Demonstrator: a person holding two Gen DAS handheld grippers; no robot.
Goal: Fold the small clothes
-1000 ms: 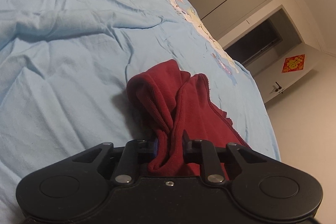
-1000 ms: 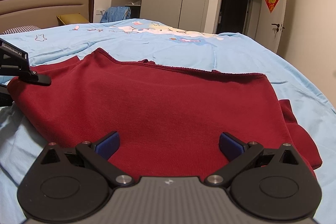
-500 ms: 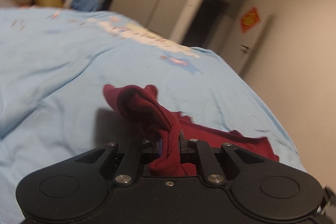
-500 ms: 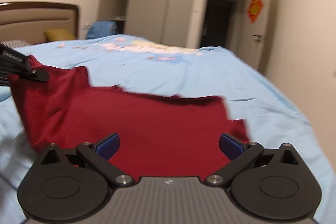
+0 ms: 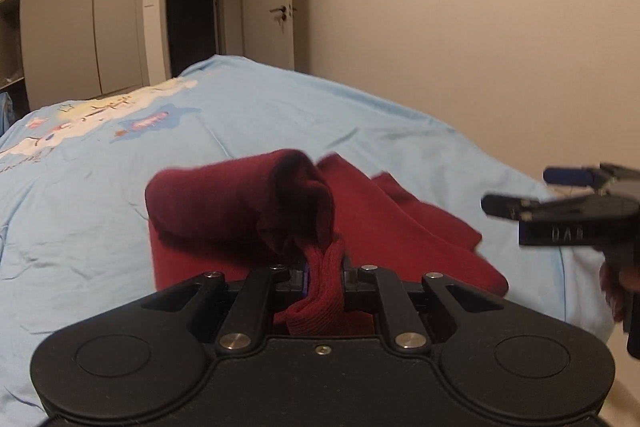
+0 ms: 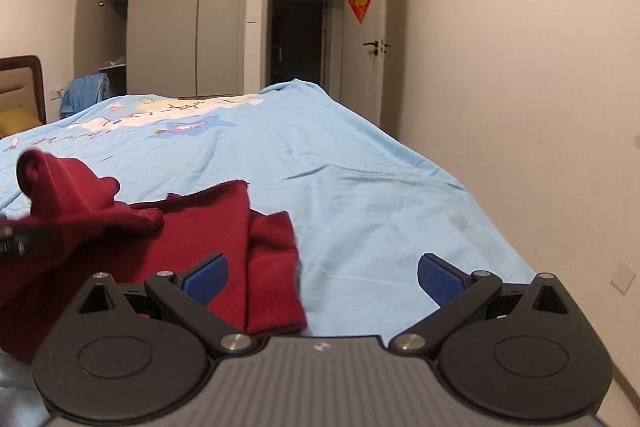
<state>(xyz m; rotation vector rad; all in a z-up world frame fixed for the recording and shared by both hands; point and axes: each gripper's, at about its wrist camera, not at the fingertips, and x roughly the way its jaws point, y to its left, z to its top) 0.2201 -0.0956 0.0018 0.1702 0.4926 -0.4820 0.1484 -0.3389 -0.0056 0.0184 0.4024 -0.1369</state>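
Left wrist view: the left gripper has its two black fingers drawn tight together on a bunched ribbed edge of the dark red knitted garment. The pinched fabric rises from the jaws into a rolled hump, and the rest of the garment lies spread flat beyond it on the light blue printed bedsheet, toward the bed's right edge. Past that edge, at the far right of the frame, the right gripper comes in sideways, one blue pad showing at its upper finger. A hand seems to grip its handle below, though it is blurred and cut by the frame.

Right wrist view: the right gripper stands wide open, its blue-padded fingers far apart and holding nothing. The dark red knitted garment lies on the light blue printed bedsheet ahead and to the left, its folded right portion reaching between the fingers' line and the left pad. At the left, a lifted part of the cloth stands up in a peak above a blurred black piece of the left gripper. The bed's right edge runs beside the beige wall.
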